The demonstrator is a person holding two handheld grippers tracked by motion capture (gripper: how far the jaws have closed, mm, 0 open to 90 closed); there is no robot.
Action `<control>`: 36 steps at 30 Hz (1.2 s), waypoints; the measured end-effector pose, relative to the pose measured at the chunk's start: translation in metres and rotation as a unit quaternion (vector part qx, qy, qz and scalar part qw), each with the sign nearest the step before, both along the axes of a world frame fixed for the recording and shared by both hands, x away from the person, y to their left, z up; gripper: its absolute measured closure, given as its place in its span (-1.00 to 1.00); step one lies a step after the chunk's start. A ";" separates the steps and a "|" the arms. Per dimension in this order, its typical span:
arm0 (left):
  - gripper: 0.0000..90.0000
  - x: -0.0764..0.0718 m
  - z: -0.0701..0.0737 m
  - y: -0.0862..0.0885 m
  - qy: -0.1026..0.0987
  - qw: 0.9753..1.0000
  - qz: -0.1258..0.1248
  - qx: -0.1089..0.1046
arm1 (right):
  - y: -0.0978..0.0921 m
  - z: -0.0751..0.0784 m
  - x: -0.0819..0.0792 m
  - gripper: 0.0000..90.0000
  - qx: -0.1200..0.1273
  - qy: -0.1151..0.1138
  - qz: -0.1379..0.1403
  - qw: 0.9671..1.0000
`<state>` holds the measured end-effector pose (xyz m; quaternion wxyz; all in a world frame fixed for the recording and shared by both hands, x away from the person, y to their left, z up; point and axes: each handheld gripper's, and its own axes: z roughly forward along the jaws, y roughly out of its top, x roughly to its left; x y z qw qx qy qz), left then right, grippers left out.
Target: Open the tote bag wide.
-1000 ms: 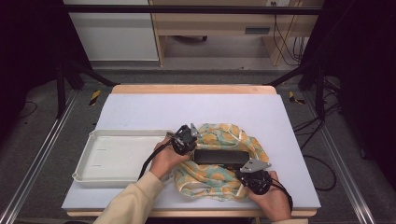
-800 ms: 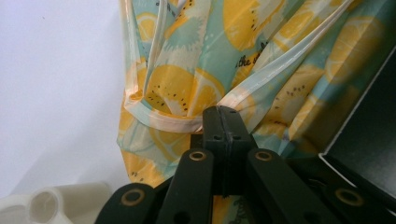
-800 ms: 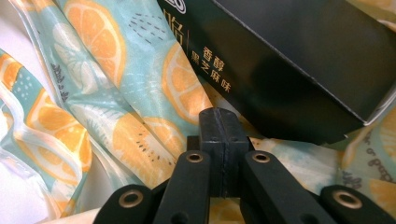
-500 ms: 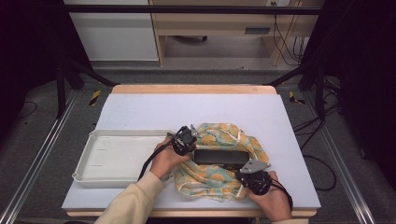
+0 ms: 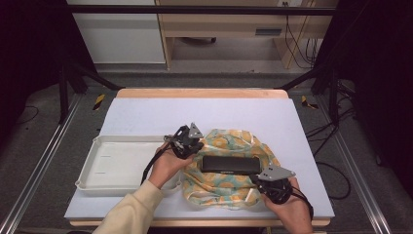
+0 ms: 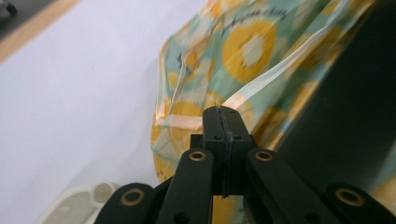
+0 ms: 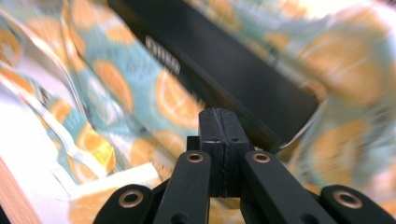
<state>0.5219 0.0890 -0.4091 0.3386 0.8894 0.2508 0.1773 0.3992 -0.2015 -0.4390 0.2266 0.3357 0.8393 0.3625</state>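
Black box (image 5: 230, 164): lies flat on the orange-print bag (image 5: 229, 187), between my two grippers. Left gripper (image 6: 223, 119) pinched shut on a bag edge; right gripper (image 7: 219, 122) closed, its grip unclear (cloth blurred). I judge the bagging begun: box not yet covered. White tray (image 5: 114, 163) beyond my left fingers.

cloth (image 5: 229, 187) — teal, orange-slice print | box (image 5: 230, 164) — black | tray (image 5: 104, 168) — white
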 end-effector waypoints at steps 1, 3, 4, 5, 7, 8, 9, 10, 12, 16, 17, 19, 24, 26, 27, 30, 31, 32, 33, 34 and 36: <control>1.00 -0.004 0.005 0.001 -0.007 1.000 -0.003 -0.007 | -0.001 0.005 -0.001 1.00 0.002 -0.008 -0.001 1.000; 1.00 -0.011 0.015 0.003 -0.019 1.000 -0.009 -0.017 | -0.004 0.016 -0.002 1.00 0.005 -0.027 -0.009 1.000; 1.00 -0.014 0.018 0.004 -0.024 0.999 -0.013 -0.023 | -0.007 0.021 -0.001 1.00 0.004 -0.038 -0.015 0.999; 1.00 -0.019 0.021 0.004 -0.027 0.999 -0.019 -0.026 | -0.010 0.025 0.002 1.00 0.005 -0.047 -0.024 0.999; 1.00 -0.030 0.023 0.003 -0.033 0.998 -0.035 -0.028 | -0.015 0.029 0.010 1.00 0.010 -0.060 -0.043 0.997; 1.00 -0.037 0.021 0.002 -0.036 0.998 -0.042 -0.032 | -0.017 0.030 0.015 1.00 0.008 -0.065 -0.046 0.997; 1.00 -0.045 0.019 0.001 -0.038 0.997 -0.047 -0.038 | -0.017 0.030 0.021 1.00 0.010 -0.067 -0.049 0.996; 1.00 -0.052 0.014 -0.001 -0.041 0.997 -0.053 -0.040 | -0.018 0.028 0.028 1.00 0.011 -0.066 -0.052 0.996; 1.00 -0.063 0.004 -0.007 -0.036 0.997 -0.066 -0.030 | -0.019 0.023 0.043 1.00 0.007 -0.059 -0.055 0.997; 1.00 -0.075 -0.010 -0.019 -0.024 0.996 -0.086 -0.025 | -0.020 0.010 0.066 1.00 0.023 -0.039 -0.067 0.997; 1.00 -0.078 -0.014 -0.021 -0.020 0.995 -0.092 -0.017 | -0.020 0.006 0.070 1.00 0.025 -0.031 -0.067 0.997; 1.00 -0.082 -0.024 -0.023 -0.012 0.995 -0.098 -0.005 | -0.019 -0.002 0.076 1.00 0.019 -0.015 -0.070 0.997; 1.00 -0.088 -0.041 -0.028 0.001 0.995 -0.102 0.019 | -0.027 -0.016 0.089 1.00 0.027 0.017 -0.092 0.995; 1.00 -0.088 -0.047 -0.030 0.001 0.994 -0.103 0.036 | -0.030 -0.020 0.091 1.00 0.033 0.029 -0.097 0.994; 1.00 -0.088 -0.049 -0.031 0.002 0.994 -0.103 0.038 | -0.032 -0.022 0.091 1.00 0.033 0.037 -0.101 0.994; 1.00 -0.086 -0.055 -0.032 0.009 0.993 -0.105 0.050 | -0.036 -0.029 0.092 1.00 0.038 0.058 -0.106 0.992; 1.00 -0.086 -0.057 -0.032 0.011 0.993 -0.104 0.051 | -0.037 -0.031 0.093 1.00 0.033 0.058 -0.105 0.992; 1.00 -0.086 -0.057 -0.032 0.012 0.993 -0.104 0.053 | -0.036 -0.033 0.093 1.00 0.030 0.062 -0.105 0.992; 1.00 -0.085 -0.059 -0.031 0.012 0.993 -0.104 0.056 | -0.036 -0.034 0.093 1.00 0.030 0.064 -0.106 0.992; 1.00 -0.085 -0.059 -0.031 0.015 0.993 -0.104 0.058 | -0.035 -0.035 0.094 1.00 0.027 0.070 -0.106 0.992; 1.00 -0.084 -0.059 -0.030 0.016 0.993 -0.103 0.056 | -0.035 -0.037 0.094 1.00 0.023 0.072 -0.106 0.992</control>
